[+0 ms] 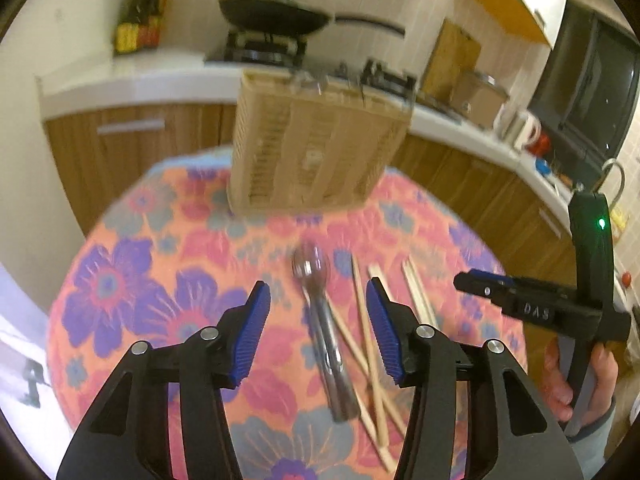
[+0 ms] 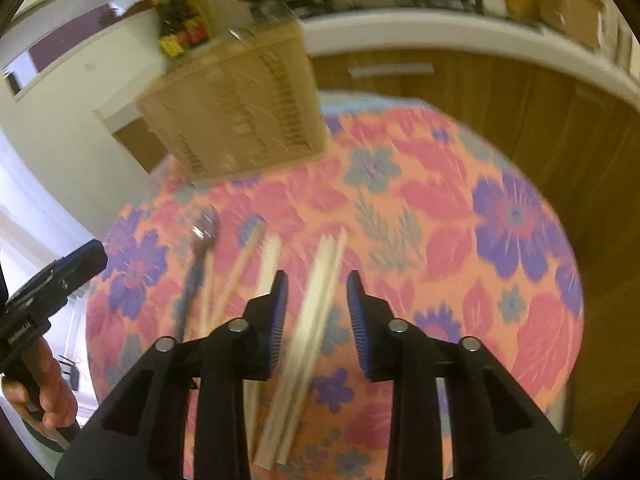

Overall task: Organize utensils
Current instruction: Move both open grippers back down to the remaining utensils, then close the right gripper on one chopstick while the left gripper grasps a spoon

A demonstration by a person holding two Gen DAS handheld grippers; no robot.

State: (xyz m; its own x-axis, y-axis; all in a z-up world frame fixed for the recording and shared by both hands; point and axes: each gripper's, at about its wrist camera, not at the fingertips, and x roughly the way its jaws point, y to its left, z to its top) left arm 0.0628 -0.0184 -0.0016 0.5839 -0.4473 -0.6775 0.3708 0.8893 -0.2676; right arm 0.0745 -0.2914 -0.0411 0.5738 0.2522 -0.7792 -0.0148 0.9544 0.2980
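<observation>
A: Utensils are seen loose on the floral tablecloth (image 1: 120, 280): a spoon (image 1: 320, 312) and several chopsticks (image 1: 362, 320) lie crossed near the middle, and a pale pair (image 2: 316, 312) lies just right of them. The holder (image 1: 316, 144) is stood at the far edge of the table.

B: How are the grippers held?

A: The left gripper (image 1: 318, 316) is spread wide above the spoon and crossed chopsticks, with nothing gripped. The right gripper (image 2: 316, 304) is opened to a middling gap astride the pale pair, and no contact is shown.

B: What could go wrong?

A: Since the chopsticks are overlapped, a neighbour is likely to be dragged or flicked aside if one is lifted. A thin stick could be pinched off-centre and swung or dropped. The spoon handle may be slid out of the pads if it is caught near its end. Heights are hard to judge, as both views are blurred.

B: What is shown in one view only?

A: The stove, pan (image 1: 276, 16) and kettle (image 1: 520, 126) are shown clearly only in the left view; the pale pair between the fingers is shown best in the right view.
</observation>
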